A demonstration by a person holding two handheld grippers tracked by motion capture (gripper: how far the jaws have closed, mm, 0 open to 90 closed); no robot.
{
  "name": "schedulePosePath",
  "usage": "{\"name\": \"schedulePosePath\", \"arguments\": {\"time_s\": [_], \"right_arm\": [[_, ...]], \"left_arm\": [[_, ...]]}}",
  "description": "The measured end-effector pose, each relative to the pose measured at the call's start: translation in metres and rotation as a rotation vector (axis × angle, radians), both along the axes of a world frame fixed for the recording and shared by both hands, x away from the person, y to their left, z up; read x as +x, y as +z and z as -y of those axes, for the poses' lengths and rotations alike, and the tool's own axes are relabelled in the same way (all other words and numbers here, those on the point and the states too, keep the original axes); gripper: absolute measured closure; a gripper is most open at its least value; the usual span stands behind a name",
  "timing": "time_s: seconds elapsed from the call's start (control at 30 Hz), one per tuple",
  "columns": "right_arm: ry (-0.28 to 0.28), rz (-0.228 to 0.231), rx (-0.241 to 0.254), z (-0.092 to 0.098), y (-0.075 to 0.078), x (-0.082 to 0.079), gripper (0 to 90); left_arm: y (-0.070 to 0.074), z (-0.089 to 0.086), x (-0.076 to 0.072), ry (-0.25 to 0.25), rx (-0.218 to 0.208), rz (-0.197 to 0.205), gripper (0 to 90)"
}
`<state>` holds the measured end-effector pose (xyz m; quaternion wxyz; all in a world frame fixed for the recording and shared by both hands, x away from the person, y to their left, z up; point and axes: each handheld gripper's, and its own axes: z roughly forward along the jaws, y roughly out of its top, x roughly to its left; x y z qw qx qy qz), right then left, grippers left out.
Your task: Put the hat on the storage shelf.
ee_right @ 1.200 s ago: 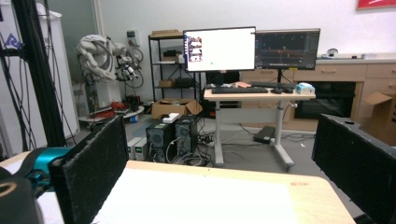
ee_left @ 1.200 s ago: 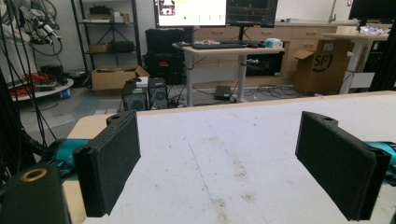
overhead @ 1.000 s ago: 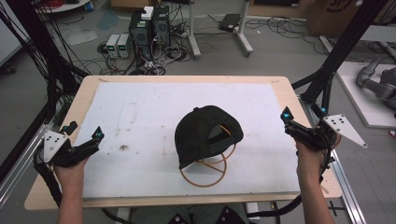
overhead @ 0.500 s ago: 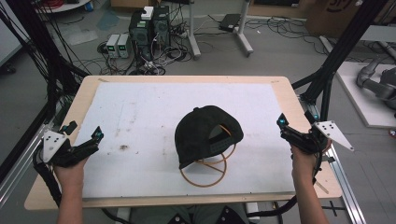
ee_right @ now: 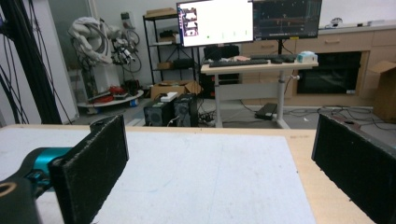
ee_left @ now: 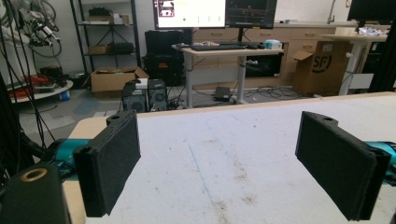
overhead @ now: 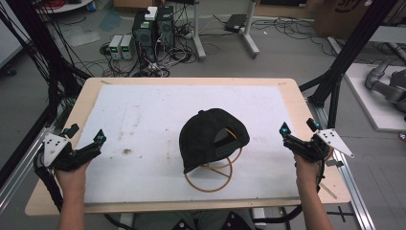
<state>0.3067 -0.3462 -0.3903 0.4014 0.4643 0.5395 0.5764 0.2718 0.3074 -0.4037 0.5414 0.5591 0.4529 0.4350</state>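
**Cap waits at centre, both grippers parked wide**

The black cap (overhead: 213, 139) sits near the table's middle on a wooden ring stand (overhead: 210, 175), propped up so its crown holds shape. The left gripper (overhead: 86, 143) hovers at the near-left edge and the right gripper (overhead: 297, 136) at the near-right, well apart from the cap, jaws spread wide and empty. A cardboard box (ee_left: 320, 67) far off reads "SF".

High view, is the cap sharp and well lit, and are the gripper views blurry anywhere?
High view: even light, cap fairly sharp with a faint shadow. Left gripper view: near pads soft, monitors glare white. Right gripper view: pads blurred, screen overexposed.
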Motion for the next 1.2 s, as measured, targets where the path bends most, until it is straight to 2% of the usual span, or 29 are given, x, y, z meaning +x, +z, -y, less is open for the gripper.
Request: {"name": "schedulePosePath", "arguments": {"time_s": [0.33, 0.57, 0.7, 0.9, 1.2], "right_arm": [[-0.005, -0.041, 0.017, 0.002, -0.015, 0.002, 3.3], [-0.012, -0.057, 0.001, 0.003, -0.020, 0.003, 3.3], [-0.016, -0.058, 0.009, 0.004, -0.020, 0.002, 3.3], [-0.017, -0.041, -0.003, 0.005, -0.020, 0.002, 3.3], [-0.012, -0.044, -0.015, 0.002, -0.020, 0.003, 3.3]], "left_arm": [[-0.001, -0.001, 0.000, 0.003, -0.001, -0.001, 14.1], [-0.001, -0.003, 0.000, 0.005, 0.000, -0.004, 14.1], [-0.001, -0.003, 0.001, 0.004, 0.002, -0.005, 14.0], [-0.002, -0.003, 0.001, 0.004, 0.005, -0.007, 13.9], [-0.002, -0.005, -0.001, 0.006, 0.004, -0.008, 13.9]]}}
